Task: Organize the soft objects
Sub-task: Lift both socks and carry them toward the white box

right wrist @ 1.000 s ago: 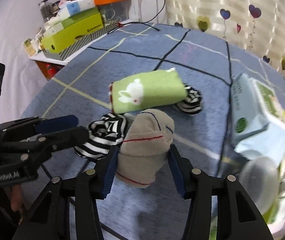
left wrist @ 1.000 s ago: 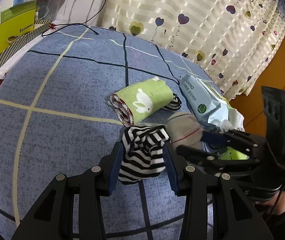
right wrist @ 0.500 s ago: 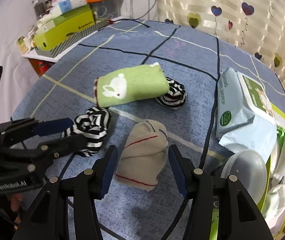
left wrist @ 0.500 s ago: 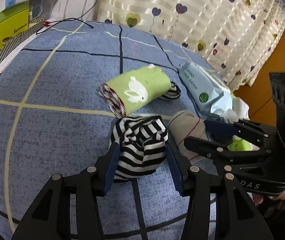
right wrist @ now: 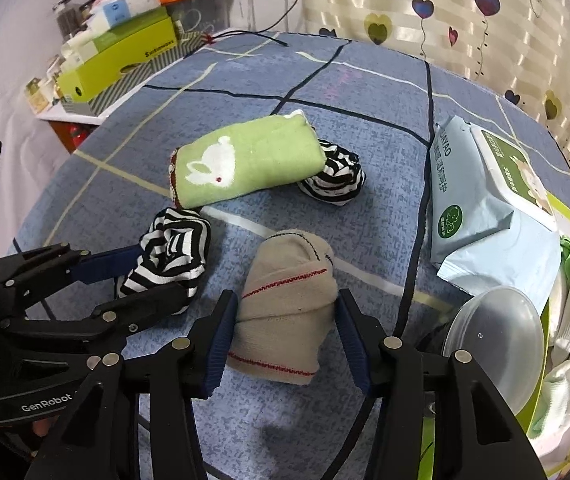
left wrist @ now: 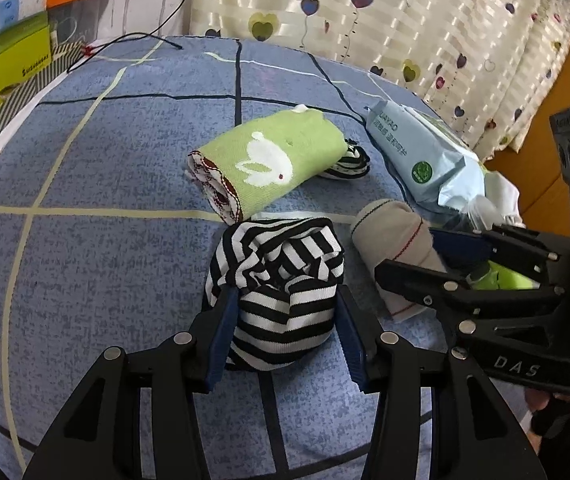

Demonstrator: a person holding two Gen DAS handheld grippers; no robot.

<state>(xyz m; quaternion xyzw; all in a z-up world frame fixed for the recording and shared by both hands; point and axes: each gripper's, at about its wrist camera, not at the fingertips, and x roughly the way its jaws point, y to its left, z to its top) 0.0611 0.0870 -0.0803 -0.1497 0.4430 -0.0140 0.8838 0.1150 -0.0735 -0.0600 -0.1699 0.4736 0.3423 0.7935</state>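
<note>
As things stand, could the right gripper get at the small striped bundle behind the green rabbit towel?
Probably not directly: the right gripper straddles the beige sock, which blocks the path to the small striped bundle.

A table covered in blue speckled cloth [right wrist: 365, 92] with dark and pale grid lines carries the things. On it lie a rolled green towel with a white rabbit [right wrist: 245, 164], a black-and-white striped sock bundle [right wrist: 337, 184] touching the towel's far end, a second striped bundle [left wrist: 281, 284], a folded beige sock with red stitching [right wrist: 289, 304], and a pale blue wet-wipes pack [right wrist: 481, 208] towards the right edge.
</note>
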